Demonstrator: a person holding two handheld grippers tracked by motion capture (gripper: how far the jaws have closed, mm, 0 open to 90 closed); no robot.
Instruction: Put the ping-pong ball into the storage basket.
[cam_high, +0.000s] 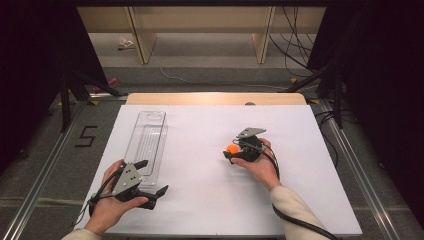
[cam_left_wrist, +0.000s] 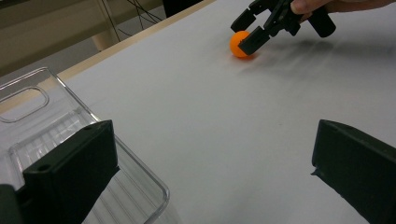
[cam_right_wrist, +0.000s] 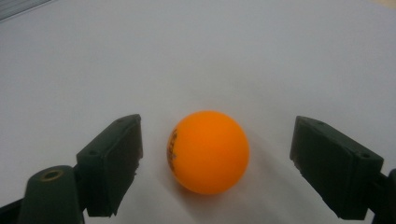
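Black jaws of the right gripper (cam_right_wrist: 215, 163) stand apart on both sides of the orange ball (cam_right_wrist: 208, 151), and neither jaw touches it. From the high view the ball (cam_high: 232, 148) rests on the white table (cam_high: 200, 200), right of the centre, just at the tip of this gripper (cam_high: 231, 154). On the left, the left gripper (cam_high: 152, 177) is released too, jaws wide, beside the near end of a clear tray (cam_high: 147, 142).
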